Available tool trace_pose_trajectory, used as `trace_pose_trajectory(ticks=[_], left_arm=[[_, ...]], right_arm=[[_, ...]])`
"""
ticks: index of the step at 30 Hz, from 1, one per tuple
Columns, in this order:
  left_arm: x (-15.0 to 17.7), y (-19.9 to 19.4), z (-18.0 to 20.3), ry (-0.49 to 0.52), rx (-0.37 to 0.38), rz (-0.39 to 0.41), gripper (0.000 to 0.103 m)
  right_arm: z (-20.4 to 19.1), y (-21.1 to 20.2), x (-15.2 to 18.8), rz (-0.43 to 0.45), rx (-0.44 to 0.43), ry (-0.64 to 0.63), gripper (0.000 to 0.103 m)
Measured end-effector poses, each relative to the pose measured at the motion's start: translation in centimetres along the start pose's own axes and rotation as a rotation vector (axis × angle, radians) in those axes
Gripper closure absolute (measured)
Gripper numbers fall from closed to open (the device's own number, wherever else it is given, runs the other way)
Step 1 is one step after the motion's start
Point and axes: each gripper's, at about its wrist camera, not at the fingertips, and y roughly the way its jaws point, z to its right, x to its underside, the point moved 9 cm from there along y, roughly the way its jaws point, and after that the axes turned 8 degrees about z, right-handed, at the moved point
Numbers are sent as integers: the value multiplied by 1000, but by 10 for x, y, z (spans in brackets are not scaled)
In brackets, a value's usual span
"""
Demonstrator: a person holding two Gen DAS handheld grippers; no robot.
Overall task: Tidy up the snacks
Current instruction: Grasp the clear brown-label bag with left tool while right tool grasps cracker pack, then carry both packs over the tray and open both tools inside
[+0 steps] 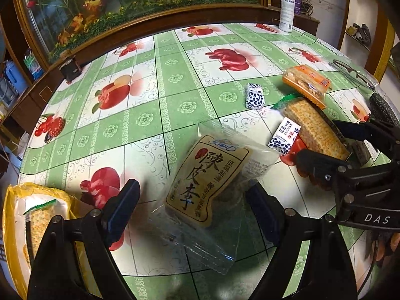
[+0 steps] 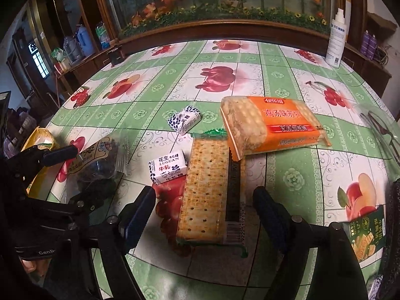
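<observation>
We have both grippers low over the fruit-print tablecloth [image 1: 175,57] at once, and that is where trouble could start; the left gripper [image 1: 192,207] stands with its fingers spread wide, the plum packet [image 1: 200,187] lying between them, loose on the cloth and not pinched; the right gripper [image 2: 203,215] is likewise wide apart, straddling the near end of the clear-wrapped cracker sleeve [image 2: 207,187], clamped on nothing.

We see the orange biscuit pack [image 2: 270,122] resting across the sleeve's far end; drag the sleeve out and, we judge, that pack slides or tips with it; the peanut nougat box [image 2: 167,166] sits just beside the sleeve's left edge, so a finger closing there may catch or shove it; a second nougat [image 2: 183,120] lies further back, out of harm.

The plum packet's wrapper is slack and glossy; close on film alone and it could slip free; the yellow bag [image 1: 15,212] at the left looks like the likely destination, though we cannot be sure; the two grippers are near each other, so crossing paths risks a knock.
</observation>
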Motion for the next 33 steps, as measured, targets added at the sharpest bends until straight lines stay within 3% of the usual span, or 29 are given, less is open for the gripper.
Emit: trace_pose_trajectory(ticks=[2,5,7,11,13,15,33], left_arm=[[-1,2,-1,-21,13,-1,16],[-2,4,-2,-46,13,3,16],[-2,4,-3,-61,6,3,16],[-1,3,-4,-89,5,10,18],[0,1,-1,-107,32,16,32],[1,-2,1,-114,42,21,40],[31,-45,10,-227,94,71,50]], right_arm=[[1,1,-2,3,4,2,24],[4,1,-3,5,43,-17,37],[9,0,-3,10,66,-17,54],[12,-2,-3,15,70,-13,55],[13,-3,-1,19,72,-10,55],[14,-6,1,21,69,-6,55],[11,-54,37,41,10,55,55]])
